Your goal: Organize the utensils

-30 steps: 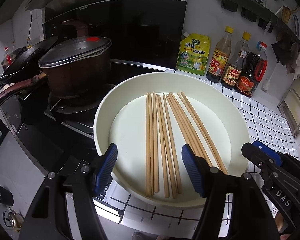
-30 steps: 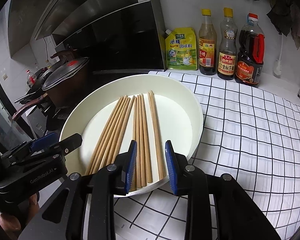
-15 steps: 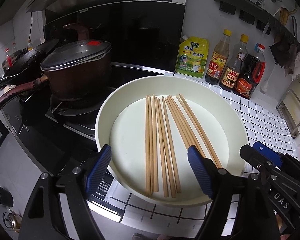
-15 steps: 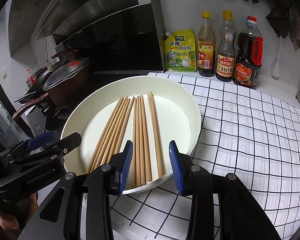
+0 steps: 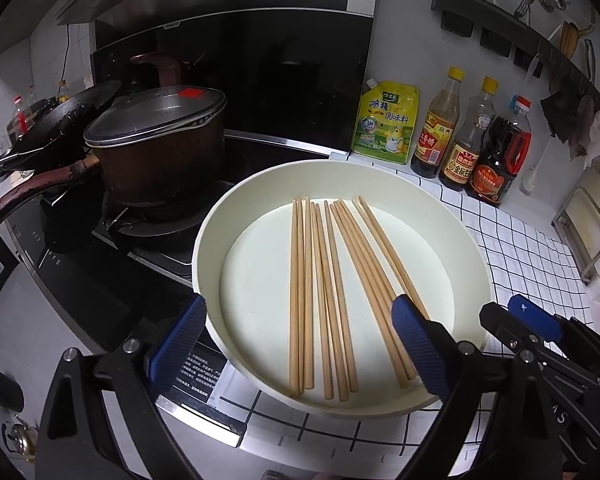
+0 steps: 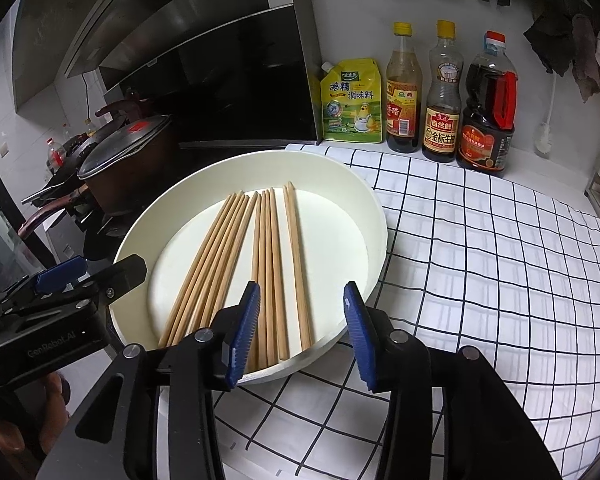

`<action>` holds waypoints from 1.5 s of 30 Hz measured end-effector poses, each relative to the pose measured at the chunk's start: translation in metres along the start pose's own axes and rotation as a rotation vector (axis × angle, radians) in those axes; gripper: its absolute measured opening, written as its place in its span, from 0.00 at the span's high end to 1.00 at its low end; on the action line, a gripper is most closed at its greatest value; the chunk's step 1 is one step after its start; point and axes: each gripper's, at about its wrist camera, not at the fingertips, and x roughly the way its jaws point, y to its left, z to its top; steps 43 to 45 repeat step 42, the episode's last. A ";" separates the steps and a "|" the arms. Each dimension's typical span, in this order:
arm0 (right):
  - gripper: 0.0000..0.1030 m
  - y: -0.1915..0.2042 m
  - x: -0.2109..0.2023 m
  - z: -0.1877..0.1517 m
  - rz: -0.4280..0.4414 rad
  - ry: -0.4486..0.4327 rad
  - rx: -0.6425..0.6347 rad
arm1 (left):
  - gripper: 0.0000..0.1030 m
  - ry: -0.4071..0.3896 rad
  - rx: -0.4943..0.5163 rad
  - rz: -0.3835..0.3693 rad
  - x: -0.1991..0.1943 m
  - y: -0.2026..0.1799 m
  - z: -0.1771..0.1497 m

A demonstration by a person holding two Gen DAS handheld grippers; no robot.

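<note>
Both grippers hang over the near rim of the dish with nothing between their pads. The right gripper (image 6: 302, 328) now stands parted to a middling width, clearly wider than a second ago, when its blue pads were close together; the left gripper (image 5: 298, 354) is spread wide, and it too has opened further over that second. Both also sit a little further back from the dish than they did.

Between and beyond them lie the wooden chopsticks (image 5: 332, 288), about a dozen, flat on the bottom of a round white dish (image 5: 476, 264). They run lengthwise away from the grippers in loose groups: a nearly parallel set toward the stove side, and another fanning out toward the checked side, near ends uneven. None of them has shifted.

My reading is that widening jaws over sticks at rest fits either a reach being prepared or a let-go just finished; which of the two, this moment does not settle. The sticks are gathered in one dish but not squared up or paired.

The dish holds only chopsticks. It rests on the black-and-white checked surface (image 6: 480, 248), partly overhanging the stove edge. Left of it a lidded brown pot (image 5: 160, 152) stands on the burner; a seasoning pouch (image 6: 352, 100) and three sauce bottles (image 6: 444, 92) line the wall.
</note>
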 end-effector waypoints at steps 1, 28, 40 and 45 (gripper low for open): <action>0.59 0.000 0.000 0.000 0.000 0.001 0.000 | 0.10 0.001 0.001 0.004 0.000 -0.001 0.000; 0.58 0.001 -0.003 -0.002 -0.009 -0.004 -0.017 | 0.08 0.001 0.008 0.049 -0.002 -0.003 0.000; 0.56 0.002 -0.004 -0.003 -0.010 -0.008 -0.013 | 0.07 -0.002 0.000 0.048 -0.003 -0.002 0.000; 0.56 0.002 -0.004 -0.003 -0.010 -0.009 -0.013 | 0.07 0.000 0.000 0.049 -0.003 -0.001 0.000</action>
